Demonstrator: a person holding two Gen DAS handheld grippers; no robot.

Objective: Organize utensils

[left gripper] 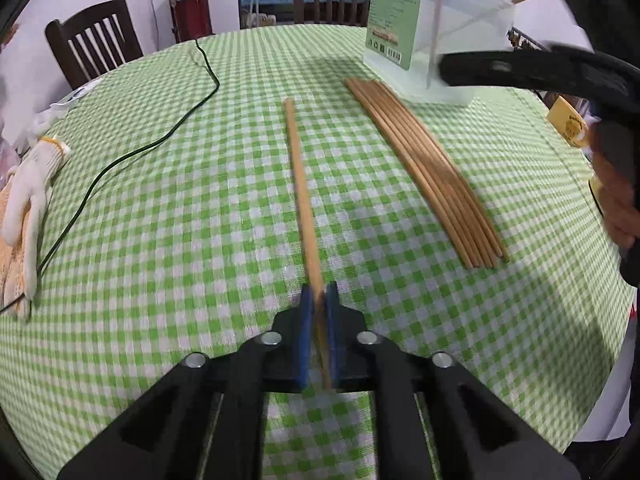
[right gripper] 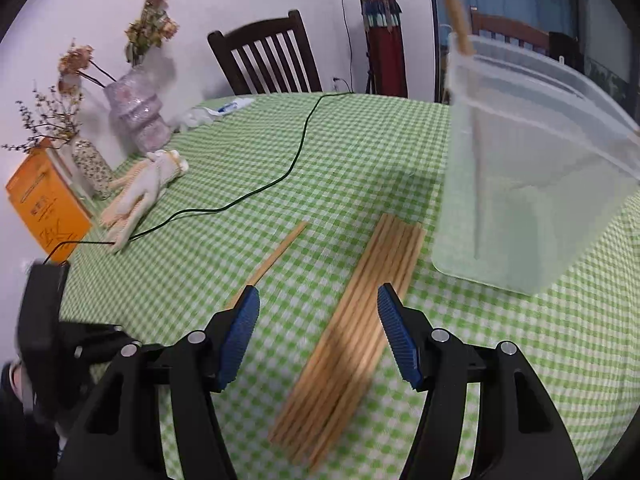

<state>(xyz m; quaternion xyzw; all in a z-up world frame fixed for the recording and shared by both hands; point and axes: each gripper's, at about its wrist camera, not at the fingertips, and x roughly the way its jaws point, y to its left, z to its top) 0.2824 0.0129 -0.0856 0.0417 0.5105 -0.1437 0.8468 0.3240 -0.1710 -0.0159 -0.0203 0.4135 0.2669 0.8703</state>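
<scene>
My left gripper (left gripper: 319, 300) is shut on the near end of a single wooden chopstick (left gripper: 298, 176), which slants away over the green checked tablecloth (left gripper: 180, 240). To its right a bundle of several chopsticks (left gripper: 424, 168) lies flat in front of a clear plastic container (left gripper: 436, 40). In the right wrist view my right gripper (right gripper: 318, 320) hovers open just above that bundle (right gripper: 360, 328), nothing between its blue pads (right gripper: 240, 332). The container (right gripper: 532, 184) stands to the right with a chopstick (right gripper: 454, 4) leaning out of it. The single chopstick (right gripper: 276, 256) shows at left.
A thin dark cable (left gripper: 160, 140) crosses the cloth. A white knit glove (right gripper: 144, 196), two vases of dried flowers (right gripper: 138, 116) and an orange book (right gripper: 48, 208) sit at the table's left edge. Wooden chairs (right gripper: 272, 60) stand behind. A hand (left gripper: 616, 200) is at the right.
</scene>
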